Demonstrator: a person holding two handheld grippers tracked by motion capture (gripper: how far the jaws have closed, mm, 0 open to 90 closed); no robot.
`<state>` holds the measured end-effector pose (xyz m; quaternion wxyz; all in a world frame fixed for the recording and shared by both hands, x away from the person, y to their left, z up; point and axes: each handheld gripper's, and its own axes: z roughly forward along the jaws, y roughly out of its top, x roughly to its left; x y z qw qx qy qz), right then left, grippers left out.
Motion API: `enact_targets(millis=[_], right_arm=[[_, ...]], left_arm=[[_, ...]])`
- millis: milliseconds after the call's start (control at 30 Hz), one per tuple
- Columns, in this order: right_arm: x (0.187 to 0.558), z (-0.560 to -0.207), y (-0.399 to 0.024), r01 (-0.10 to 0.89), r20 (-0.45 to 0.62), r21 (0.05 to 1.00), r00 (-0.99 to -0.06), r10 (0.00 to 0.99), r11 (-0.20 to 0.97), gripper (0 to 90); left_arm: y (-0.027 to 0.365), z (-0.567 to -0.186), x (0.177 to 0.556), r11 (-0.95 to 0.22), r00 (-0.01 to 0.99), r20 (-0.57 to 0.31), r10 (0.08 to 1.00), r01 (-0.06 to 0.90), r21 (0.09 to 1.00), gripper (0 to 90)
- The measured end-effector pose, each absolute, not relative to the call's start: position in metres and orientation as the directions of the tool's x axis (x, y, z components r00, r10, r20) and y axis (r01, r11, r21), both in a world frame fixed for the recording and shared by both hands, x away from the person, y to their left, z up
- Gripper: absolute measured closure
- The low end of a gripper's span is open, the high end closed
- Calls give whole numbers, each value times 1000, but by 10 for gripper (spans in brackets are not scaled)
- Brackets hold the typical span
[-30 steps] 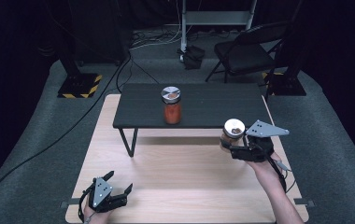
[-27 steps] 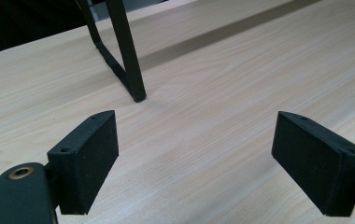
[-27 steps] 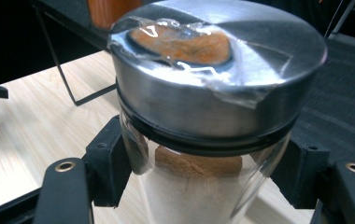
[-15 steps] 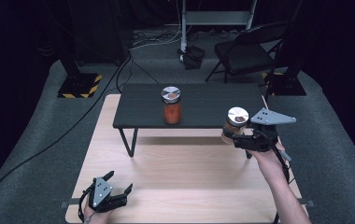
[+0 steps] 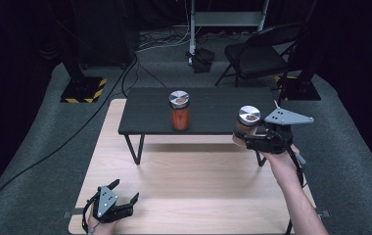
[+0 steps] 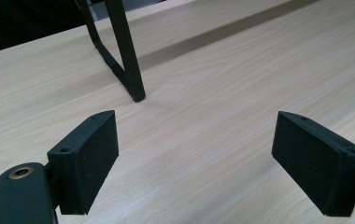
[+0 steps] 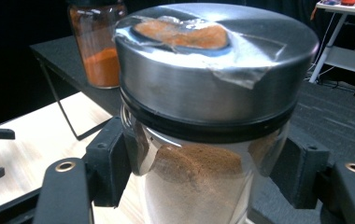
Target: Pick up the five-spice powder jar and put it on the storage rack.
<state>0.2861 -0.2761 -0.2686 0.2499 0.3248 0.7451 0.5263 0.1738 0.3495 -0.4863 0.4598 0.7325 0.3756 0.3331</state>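
My right gripper (image 5: 245, 139) is shut on a glass jar of brown powder (image 5: 246, 125) with a steel lid, held upright in the air beside the right end of the black low table (image 5: 213, 120). In the right gripper view both pads press the jar of brown powder (image 7: 203, 154) just under its lid. A second jar, with orange-red powder (image 5: 179, 110), stands on the black table left of centre; that orange jar (image 7: 96, 42) is behind the held one. My left gripper (image 5: 120, 196) rests open near the wooden board's front left corner, and the left gripper (image 6: 194, 163) has nothing between its pads.
The wooden board (image 5: 198, 186) lies under the black table and reaches toward me. A leg of the black table (image 6: 126, 56) stands ahead of the left gripper. A black folding chair (image 5: 262, 54) and stand bases are on the grey floor behind.
My right gripper has carried the brown jar upward and a little to the right. The left gripper has stayed where it was.
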Motion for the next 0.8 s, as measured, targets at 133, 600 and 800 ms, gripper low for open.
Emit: enact_targets(millis=[133, 600, 800], right_arm=[[290, -267, -273, 216, -38, 948, -651, 758, 233, 301], [318, -267, -254, 234, -23, 953, -573, 819, 191, 301], [327, -270, -247, 247, -28, 949, -552, 834, 195, 301]], left_arm=[[350, -486, 174, -295, 496, 142, 856, 244, 924, 144], [350, -486, 174, -292, 499, 138, 856, 246, 924, 143], [351, -486, 174, -291, 499, 138, 855, 244, 925, 143]])
